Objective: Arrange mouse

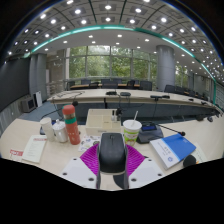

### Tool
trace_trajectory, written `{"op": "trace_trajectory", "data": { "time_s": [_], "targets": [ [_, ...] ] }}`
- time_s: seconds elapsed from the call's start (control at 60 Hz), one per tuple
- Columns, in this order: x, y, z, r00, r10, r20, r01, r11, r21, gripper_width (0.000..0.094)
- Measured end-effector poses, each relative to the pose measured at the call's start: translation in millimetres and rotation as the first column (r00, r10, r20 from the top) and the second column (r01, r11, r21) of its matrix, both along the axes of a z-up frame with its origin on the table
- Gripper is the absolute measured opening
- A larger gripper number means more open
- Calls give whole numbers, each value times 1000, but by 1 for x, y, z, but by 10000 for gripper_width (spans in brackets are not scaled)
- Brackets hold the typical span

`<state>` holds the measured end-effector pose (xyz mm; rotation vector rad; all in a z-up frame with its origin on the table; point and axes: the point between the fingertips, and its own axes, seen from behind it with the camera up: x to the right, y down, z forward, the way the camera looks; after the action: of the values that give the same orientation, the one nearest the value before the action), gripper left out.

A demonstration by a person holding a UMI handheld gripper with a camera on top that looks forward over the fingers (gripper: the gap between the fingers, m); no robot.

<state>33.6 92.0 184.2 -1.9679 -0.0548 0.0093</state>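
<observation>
A dark grey computer mouse (pixel 112 154) sits between my gripper's (pixel 112 160) two fingers, and both purple pads (pixel 91 159) press against its sides. The mouse is held above the light wooden table (pixel 30 128), with its front end pointing away from me. The fingers hide the lower sides of the mouse.
Just beyond the mouse stand a white paper cup (pixel 132 130), an orange bottle (pixel 71 125) and a small white bottle (pixel 59 131). A blue book (pixel 177 147) lies to the right, and a white card (pixel 35 148) to the left. Conference desks and chairs (pixel 125 97) fill the room behind.
</observation>
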Motion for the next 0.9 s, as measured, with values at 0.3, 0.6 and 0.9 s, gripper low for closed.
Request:
{"op": "trace_trajectory", "data": {
  "time_s": [0.3,0.6,0.9],
  "targets": [
    [106,41,-154,999,-15,41,23,977,-211,307],
    [116,40,-192,1000,-20,-2,18,955,-295,441],
    [113,0,-137,998,-55,-12,50,963,-264,857]
  ]
}}
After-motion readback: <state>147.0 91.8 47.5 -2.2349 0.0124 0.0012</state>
